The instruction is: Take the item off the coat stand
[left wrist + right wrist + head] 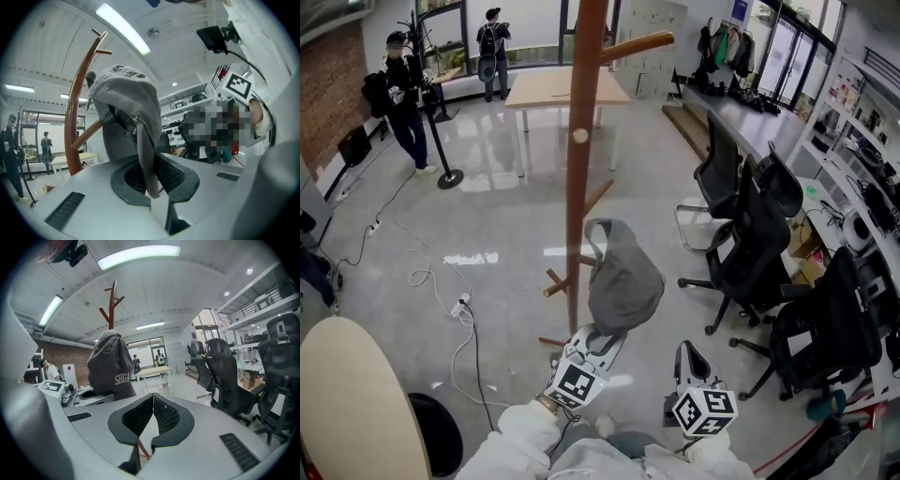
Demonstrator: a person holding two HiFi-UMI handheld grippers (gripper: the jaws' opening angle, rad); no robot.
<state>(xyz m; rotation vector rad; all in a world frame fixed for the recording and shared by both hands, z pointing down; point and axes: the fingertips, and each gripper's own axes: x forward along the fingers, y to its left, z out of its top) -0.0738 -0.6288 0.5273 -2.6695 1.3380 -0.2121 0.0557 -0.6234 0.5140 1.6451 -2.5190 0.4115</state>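
the stand (574,187) is a tall wooden pole with short pegs angling up off it. the cap (623,277), grey and soft-crowned, is just beside the stand on the side toward the office chairs (750,244), level with the lower pegs. whether its back strap is looped on a peg cannot be made out.

the left tool (598,339) reaches in from below the stand's foot. its jaws are nearly together and pinch a narrow edge of the cap, most likely the brim, which runs down between the pads while the crown bulges above them. the right tool (692,356) is farther from the stand than the cap, pressed together on nothing and well apart from the cloth.

the cap looks very light. its crown is limp fabric that would fold and sag under any squeeze, so a hold there would be loose and shapeless. the brim seems stiffer and thin enough for a narrow pinch, which makes it the better place to grip, and the ribbed pads should keep cloth from sliding. nothing here seems fragile. the likely snag is the strap catching a peg, so it probably needs to travel up along the peg's slope and away from the stand, not straight sideways.
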